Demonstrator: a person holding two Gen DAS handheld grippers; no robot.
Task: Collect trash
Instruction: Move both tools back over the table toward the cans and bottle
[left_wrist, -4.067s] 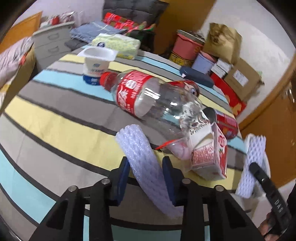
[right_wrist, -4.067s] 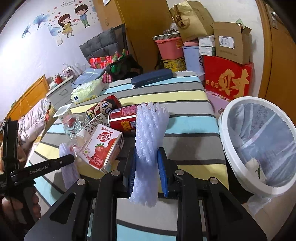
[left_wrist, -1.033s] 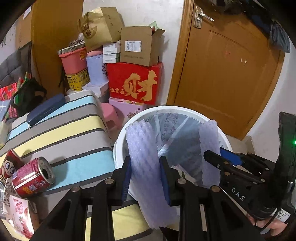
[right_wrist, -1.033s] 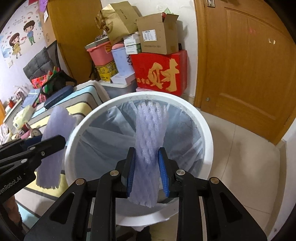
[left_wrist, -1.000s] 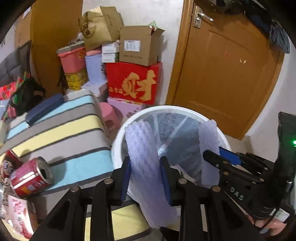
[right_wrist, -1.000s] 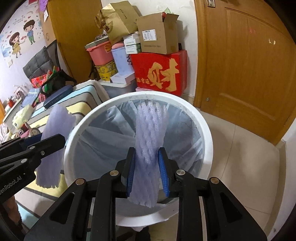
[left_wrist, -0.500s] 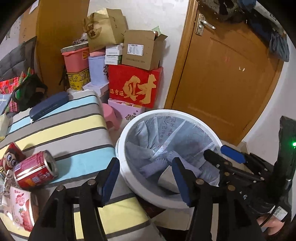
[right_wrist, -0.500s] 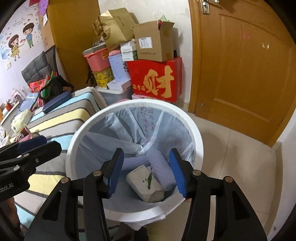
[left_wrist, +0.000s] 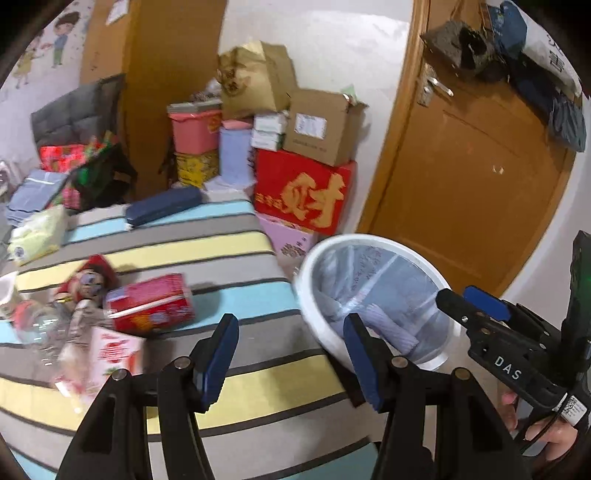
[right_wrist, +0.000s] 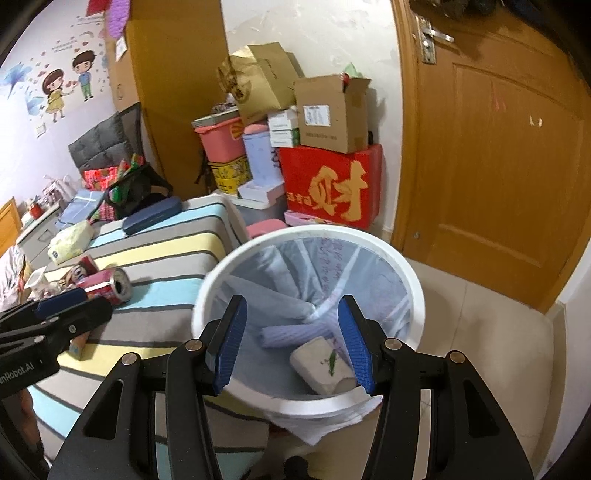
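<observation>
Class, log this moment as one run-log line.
left hand-held gripper: open, empty | right hand-held gripper: open, empty | white foam sleeves: in white round bin

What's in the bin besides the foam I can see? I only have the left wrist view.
Observer: The right wrist view shows a pale paper cup lying beside the foam nets in the white bin.
Operator: Right side empty?
Observer: Yes. The right gripper is over the bin, its fingers have just been opening, and nothing is between them.
Operator: The can's blurred for me.
Observer: The red can lies on its side on the striped table, open top showing.
</observation>
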